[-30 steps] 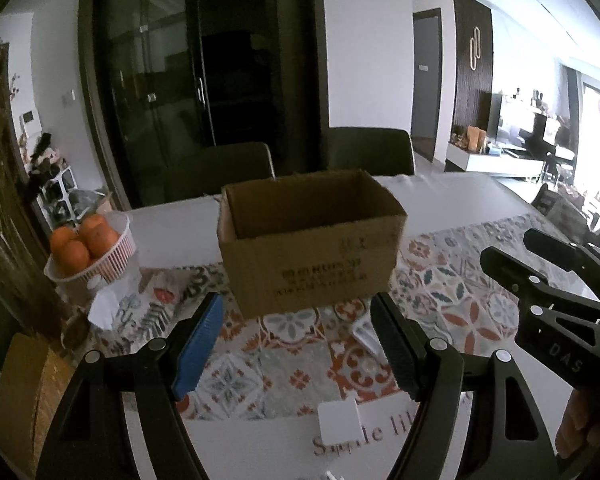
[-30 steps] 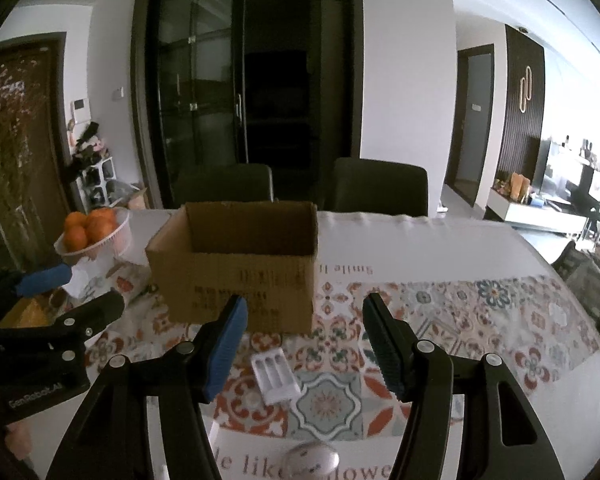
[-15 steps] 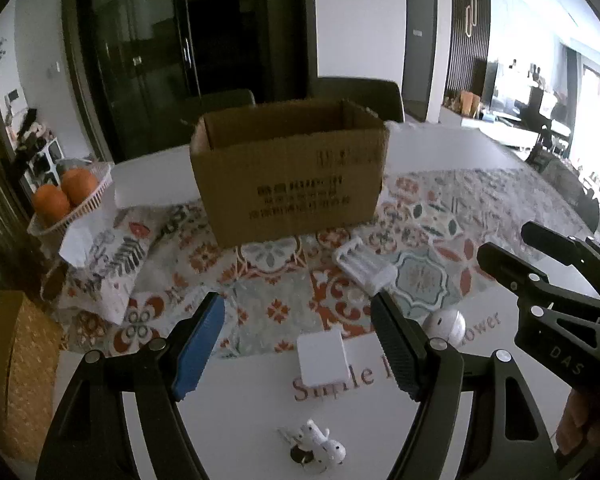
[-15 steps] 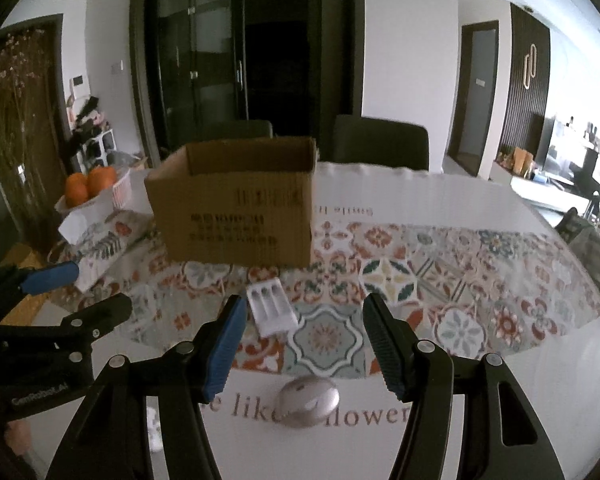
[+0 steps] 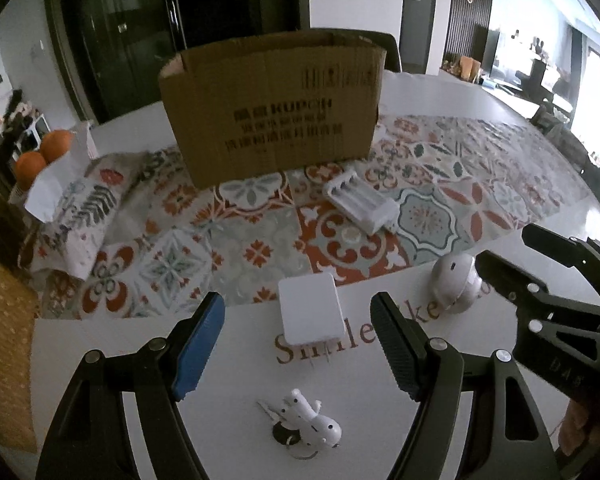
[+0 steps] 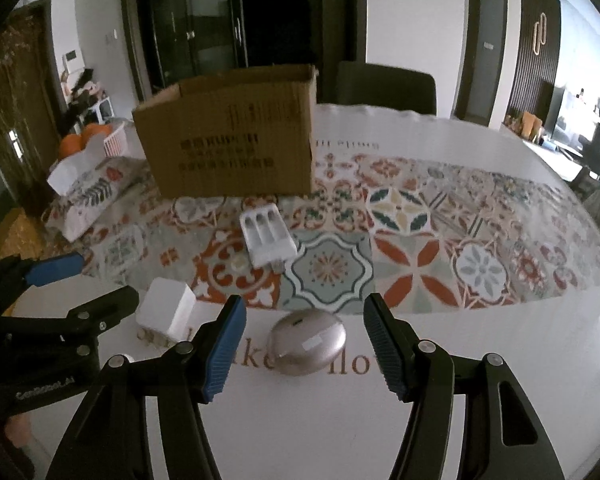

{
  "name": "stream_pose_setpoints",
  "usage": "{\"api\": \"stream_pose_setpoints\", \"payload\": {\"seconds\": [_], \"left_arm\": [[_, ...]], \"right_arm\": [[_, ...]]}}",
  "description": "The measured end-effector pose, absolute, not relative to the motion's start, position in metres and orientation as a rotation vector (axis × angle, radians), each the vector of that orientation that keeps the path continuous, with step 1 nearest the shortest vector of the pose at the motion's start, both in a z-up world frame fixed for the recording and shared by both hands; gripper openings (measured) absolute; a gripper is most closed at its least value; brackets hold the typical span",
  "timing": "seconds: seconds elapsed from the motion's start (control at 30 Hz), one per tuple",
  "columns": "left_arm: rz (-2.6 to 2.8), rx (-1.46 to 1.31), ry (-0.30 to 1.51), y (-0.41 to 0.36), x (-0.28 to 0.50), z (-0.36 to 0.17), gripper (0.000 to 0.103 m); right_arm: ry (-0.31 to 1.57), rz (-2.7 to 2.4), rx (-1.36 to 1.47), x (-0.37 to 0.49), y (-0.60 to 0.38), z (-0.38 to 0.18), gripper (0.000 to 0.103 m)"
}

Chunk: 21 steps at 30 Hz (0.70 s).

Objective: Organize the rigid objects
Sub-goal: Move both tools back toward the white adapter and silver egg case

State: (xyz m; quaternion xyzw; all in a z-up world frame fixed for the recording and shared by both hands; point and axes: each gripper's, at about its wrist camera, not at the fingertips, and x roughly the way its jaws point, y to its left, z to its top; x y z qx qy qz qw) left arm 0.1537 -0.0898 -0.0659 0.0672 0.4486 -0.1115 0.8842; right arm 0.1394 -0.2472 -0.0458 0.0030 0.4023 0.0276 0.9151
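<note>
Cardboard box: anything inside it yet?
Cannot tell. Both views show only the cardboard box outer front and a strip of inner back wall; its floor is hidden behind the front wall.

Right gripper (image 6: 304, 344) spread wide above a table of small white things

Its blue-padded fingers (image 6: 225, 350) flank a silvery oval case (image 6: 307, 340) on the white table (image 6: 500, 320), not touching it. Left of the case stands a white charger block (image 6: 166, 312), with the left gripper (image 6: 66, 284) just beside it at the left edge. Farther off, a white battery holder (image 6: 266, 236) lies on the patterned runner (image 6: 420, 240), and beyond that an open cardboard box (image 6: 232, 140). Oranges (image 6: 74, 142) sit far left.
</note>
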Motion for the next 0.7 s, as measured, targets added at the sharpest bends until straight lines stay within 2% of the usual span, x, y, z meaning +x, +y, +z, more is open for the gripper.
{"api": "stream_pose_setpoints", "payload": {"seconds": [0.17,0.7], "left_arm": [[-0.239,0.127,0.963,-0.091,0.158,-0.081,0.075],[-0.240,0.090,1.039,-0.092,0.176,-0.118,0.074]], "right_arm": [[0.864,0.065,0.009,0.144,-0.248,-0.060,0.071],[0.985,0.060,0.020,0.160,-0.249,-0.102,0.072]]}}
